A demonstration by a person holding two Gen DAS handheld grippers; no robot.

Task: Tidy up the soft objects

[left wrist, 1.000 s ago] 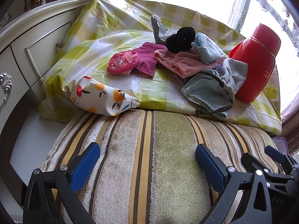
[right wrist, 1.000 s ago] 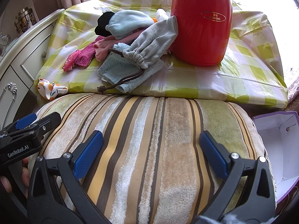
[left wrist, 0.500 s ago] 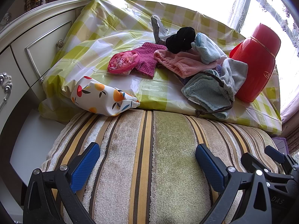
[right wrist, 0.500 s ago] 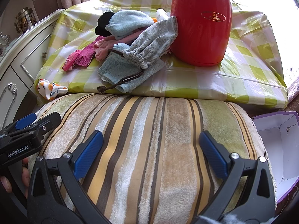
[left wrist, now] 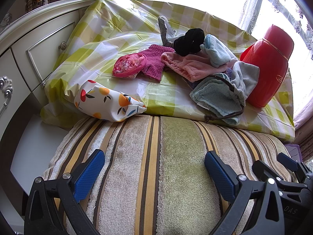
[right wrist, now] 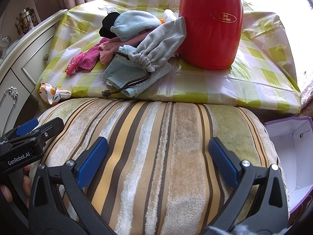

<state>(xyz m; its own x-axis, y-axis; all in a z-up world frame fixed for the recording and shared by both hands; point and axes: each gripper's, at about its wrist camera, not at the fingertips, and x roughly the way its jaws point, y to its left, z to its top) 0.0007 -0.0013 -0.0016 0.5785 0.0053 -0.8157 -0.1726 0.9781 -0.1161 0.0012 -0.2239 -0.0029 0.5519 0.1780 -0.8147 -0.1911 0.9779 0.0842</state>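
Observation:
A heap of soft things lies on the checked yellow table cover (left wrist: 109, 45): a fruit-print pouch (left wrist: 105, 103) at the near left edge, a pink round pouch (left wrist: 129, 65), a magenta knit piece (left wrist: 156, 61), a pink cloth (left wrist: 187, 66), a black scrunchie (left wrist: 188, 41), a light blue towel (left wrist: 215, 98) and a grey drawstring bag (right wrist: 160, 43). A striped cushion (left wrist: 156, 166) fills the foreground. My left gripper (left wrist: 154, 174) hovers open over the cushion, holding nothing. My right gripper (right wrist: 156, 162) is open over the same cushion, also holding nothing.
A red thermos (right wrist: 211, 23) stands at the right of the table, touching the grey bag. A white cabinet with drawers (left wrist: 29, 45) runs along the left. An open purple-edged box (right wrist: 289, 152) sits low at the right of the cushion. A bright window is behind.

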